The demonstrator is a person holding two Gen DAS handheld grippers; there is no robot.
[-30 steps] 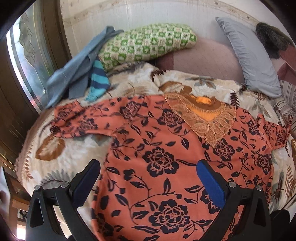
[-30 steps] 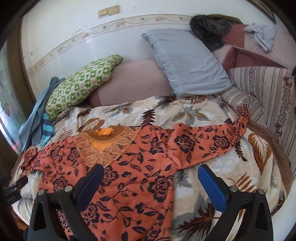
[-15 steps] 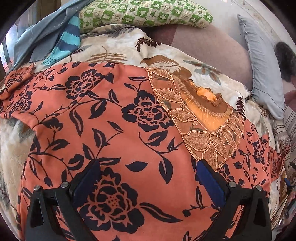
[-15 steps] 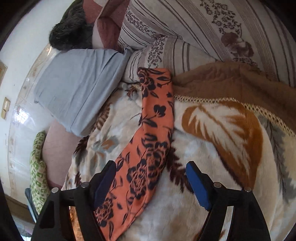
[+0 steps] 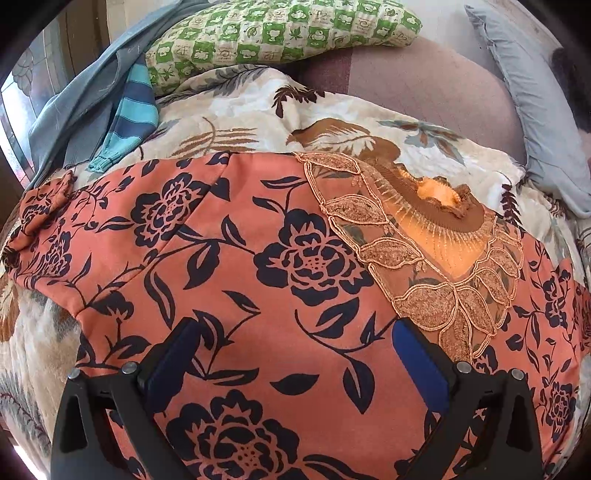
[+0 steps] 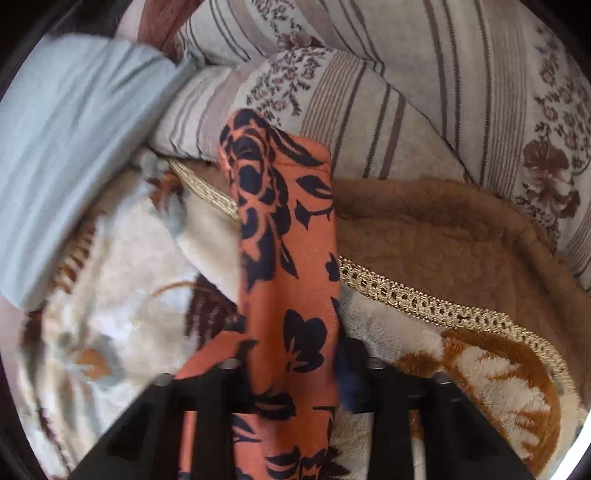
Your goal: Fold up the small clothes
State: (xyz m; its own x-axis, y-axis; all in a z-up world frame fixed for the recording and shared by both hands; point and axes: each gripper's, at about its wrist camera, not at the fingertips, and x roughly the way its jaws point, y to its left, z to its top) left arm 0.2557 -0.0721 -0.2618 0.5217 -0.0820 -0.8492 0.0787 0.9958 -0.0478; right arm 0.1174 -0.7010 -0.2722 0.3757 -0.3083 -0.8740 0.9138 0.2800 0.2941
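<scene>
An orange blouse with dark blue flowers (image 5: 280, 266) lies spread flat on the bed, its lace collar (image 5: 436, 254) at the right. My left gripper (image 5: 295, 354) is open just above the blouse's chest, holding nothing. In the right wrist view, the blouse's long sleeve (image 6: 288, 236) stretches away toward the striped pillows. My right gripper (image 6: 291, 354) has closed in around the sleeve, with the cloth running between its fingers; the view is blurred by motion.
A green checked pillow (image 5: 280, 33), a grey-blue pillow (image 5: 535, 99) and a pile of blue clothes (image 5: 92, 103) lie at the head of the bed. Striped floral pillows (image 6: 424, 92) and a brown fleece blanket (image 6: 443, 236) lie beyond the sleeve.
My right gripper swung to the sleeve and narrowed its jaws around it. My left gripper dropped low over the blouse's chest and stayed open.
</scene>
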